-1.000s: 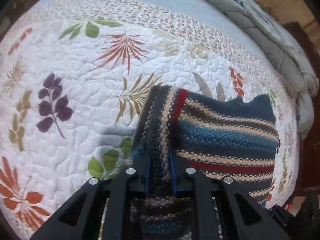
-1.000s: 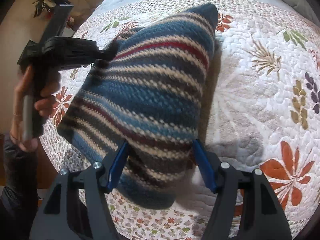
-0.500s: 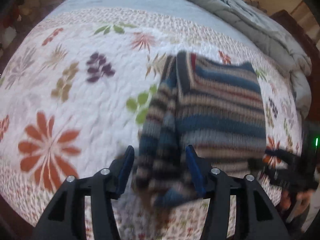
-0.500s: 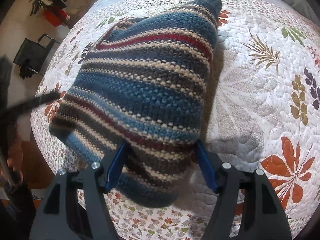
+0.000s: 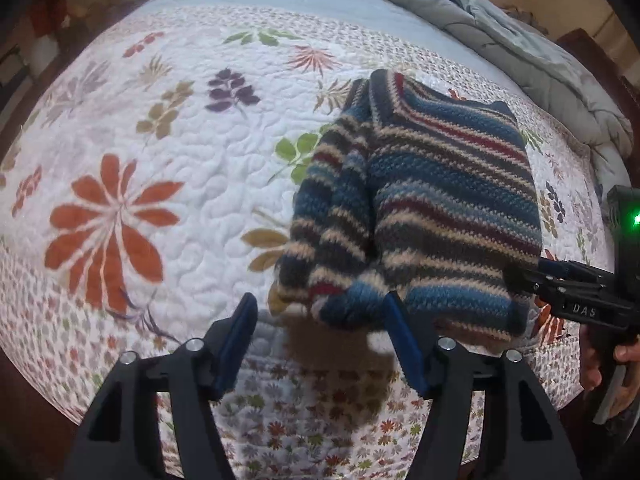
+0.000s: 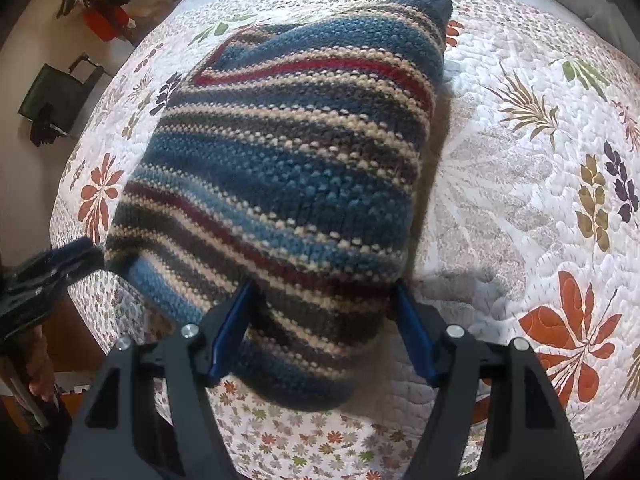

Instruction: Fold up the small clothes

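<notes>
Right wrist: fingers (image 6: 414, 332) wide, straddling sweater (image 6: 288, 168).

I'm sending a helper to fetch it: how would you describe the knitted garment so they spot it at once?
Look at the bed's white floral quilt, near its flower-print front border. The striped sweater lies there, folded. It is the only knitted thing, banded in blue, cream, grey and red, unlike the plain grey duvet behind.

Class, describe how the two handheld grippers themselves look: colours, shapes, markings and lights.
Both the left gripper and right gripper have angular matte-black frames with triangular cut-outs, silver round screw heads and blue pads lining the jaws. Seen from the left wrist camera, the right one's side bears pale "DAS" lettering, with a green light glowing above it.
</notes>
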`<action>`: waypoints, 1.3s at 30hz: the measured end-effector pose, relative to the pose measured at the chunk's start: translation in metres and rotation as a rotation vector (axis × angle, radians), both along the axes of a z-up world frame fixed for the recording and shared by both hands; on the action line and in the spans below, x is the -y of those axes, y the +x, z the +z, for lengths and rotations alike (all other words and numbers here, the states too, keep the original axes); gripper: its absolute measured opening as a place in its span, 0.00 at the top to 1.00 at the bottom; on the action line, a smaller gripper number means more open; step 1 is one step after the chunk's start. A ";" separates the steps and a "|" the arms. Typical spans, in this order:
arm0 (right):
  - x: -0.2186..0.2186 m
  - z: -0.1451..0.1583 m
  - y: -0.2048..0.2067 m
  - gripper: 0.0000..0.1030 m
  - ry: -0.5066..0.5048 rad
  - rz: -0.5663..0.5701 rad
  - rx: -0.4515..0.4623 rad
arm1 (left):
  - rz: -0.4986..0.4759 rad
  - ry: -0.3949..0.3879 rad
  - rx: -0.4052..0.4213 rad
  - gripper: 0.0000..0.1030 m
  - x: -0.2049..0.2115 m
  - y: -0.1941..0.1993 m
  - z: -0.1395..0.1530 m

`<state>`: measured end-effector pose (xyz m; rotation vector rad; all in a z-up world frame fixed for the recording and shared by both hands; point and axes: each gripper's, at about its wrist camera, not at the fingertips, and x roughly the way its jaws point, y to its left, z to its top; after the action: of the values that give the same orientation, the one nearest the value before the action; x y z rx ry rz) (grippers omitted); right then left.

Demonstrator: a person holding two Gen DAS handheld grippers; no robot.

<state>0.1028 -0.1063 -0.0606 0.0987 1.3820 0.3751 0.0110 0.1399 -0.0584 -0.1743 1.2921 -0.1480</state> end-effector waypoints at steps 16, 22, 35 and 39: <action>-0.001 -0.007 0.004 0.30 0.013 -0.006 -0.014 | 0.019 -0.084 -0.067 0.35 0.015 0.023 -0.022; -0.001 0.003 -0.001 0.30 0.018 0.001 0.000 | 0.050 -0.187 -0.038 0.74 0.018 0.031 -0.013; -0.016 0.028 -0.007 0.31 0.129 0.057 0.037 | 0.171 -0.141 -0.017 0.77 -0.045 0.047 -0.026; -0.016 -0.006 0.001 0.30 0.046 0.020 -0.033 | 0.145 -0.129 -0.013 0.75 -0.034 0.041 -0.041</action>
<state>0.1042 -0.0903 -0.0670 0.1290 1.4077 0.4233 0.0522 0.1739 -0.0993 -0.3792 1.2789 -0.1063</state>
